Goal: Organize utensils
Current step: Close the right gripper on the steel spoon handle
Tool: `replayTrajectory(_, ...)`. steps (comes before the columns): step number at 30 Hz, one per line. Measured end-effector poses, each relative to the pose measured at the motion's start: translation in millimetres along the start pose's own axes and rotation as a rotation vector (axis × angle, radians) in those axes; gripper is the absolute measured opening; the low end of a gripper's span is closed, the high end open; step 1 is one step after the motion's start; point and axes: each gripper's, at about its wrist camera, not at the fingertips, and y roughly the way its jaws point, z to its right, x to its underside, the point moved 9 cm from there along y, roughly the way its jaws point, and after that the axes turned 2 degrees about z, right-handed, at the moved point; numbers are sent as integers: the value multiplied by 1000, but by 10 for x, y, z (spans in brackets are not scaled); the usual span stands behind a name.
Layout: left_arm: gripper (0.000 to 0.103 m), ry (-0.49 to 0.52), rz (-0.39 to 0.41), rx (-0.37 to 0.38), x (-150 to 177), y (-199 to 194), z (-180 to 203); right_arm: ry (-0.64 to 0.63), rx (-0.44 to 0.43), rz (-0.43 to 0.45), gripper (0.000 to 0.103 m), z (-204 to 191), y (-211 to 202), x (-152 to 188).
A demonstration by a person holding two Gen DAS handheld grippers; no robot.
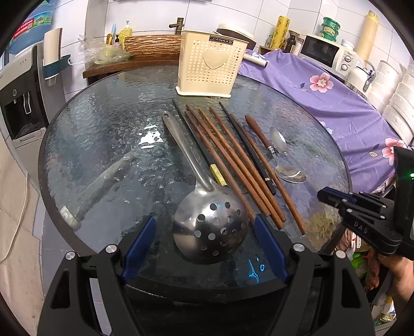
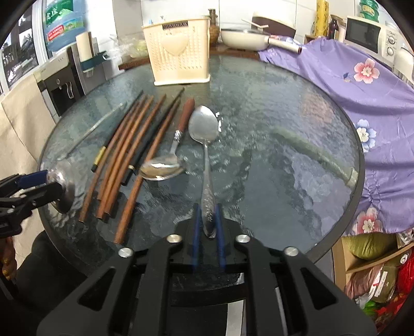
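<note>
**A:** Since the holder (image 1: 211,63) at 12 o'clock on the table (image 1: 103,134) looks like it has no tools in it that I can see, I think the job has only just begun. How many things are left?

**B:** Almost all of them, I think. The chopsticks (image 1: 233,160) lie in a row in the middle. The skimmer (image 1: 209,227) lies at 6 o'clock in the left view, its bowl between the blue fingers (image 1: 141,245) of the left gripper (image 1: 204,248). Those jaws are spread wide and hold nothing.

**A:** And the spoons?

**B:** One spoon (image 2: 205,144) points at 12 o'clock. The right gripper (image 2: 208,227) has its jaws pressed close on the spoon's handle, pinching it. It may be a bit off the glass, but I can't tell. A second spoon (image 2: 165,168) with a brown handle lies just beside the chopsticks, at 9 o'clock from the first.

**A:** So the spoon looks like the first one to go in?

**B:** I guess so. Then the other spoon, the chopsticks and the skimmer

**A:** Any words to read?

**B:** The holder's black tag says JIANHAO. The right gripper's side says DAS in the left view. The big water bottle (image 2: 63,23) at 10 o'clock has writing too small to read
</note>
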Motion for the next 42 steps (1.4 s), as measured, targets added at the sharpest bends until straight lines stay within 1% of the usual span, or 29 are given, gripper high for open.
replayTrajectory(14, 75, -1, -2, 4, 7, 49, -17, 9, -22, 17, 2, -5, -60, -25)
replayTrajectory(17, 70, -7, -4, 11, 20, 47, -29, 15, -24, 28, 2, -5, -90, -49)
replayTrajectory(19, 68, -16, -4, 29, 22, 44, -26, 16, -27, 30, 2, -14, -101, -64)
replayTrajectory(22, 60, -36, -14, 68, 39, 54, -9, 10, -30, 29, 2, -32, -103, -65)
replayTrajectory(23, 55, -44, -16, 84, 43, 53, -3, 9, -31, 30, 2, -35, -107, -69)
replayTrajectory(24, 54, -52, -17, 101, 48, 51, 2, 8, -33, 32, 2, -43, -114, -74)
replayTrajectory(28, 51, -60, -21, 128, 53, 30, 16, 7, -39, 35, 2, -46, -122, -95)
replayTrajectory(30, 46, -75, -22, 162, 44, 6, 45, 3, -40, 36, 2, -50, -130, -106)
replayTrajectory(31, 44, -81, -24, 178, 37, -8, 62, 0, -39, 37, 2, -51, -134, -109)
replayTrajectory(34, 37, -73, -19, 192, 12, -54, 103, -8, -38, 41, 2, -50, -153, -129)
replayTrajectory(36, 30, -65, -10, 202, -15, -90, 133, -11, -39, 46, 2, -46, -174, -146)
replayTrajectory(38, 26, -59, -4, 221, -41, -117, 169, -14, -41, 53, 2, -49, -195, -171)
replayTrajectory(41, 23, -48, -5, 231, -65, -128, 209, -21, -41, 57, 2, -61, -206, -197)
replayTrajectory(42, 21, -47, -4, 247, -77, -135, 234, -21, -42, 58, 2, -62, -209, -198)
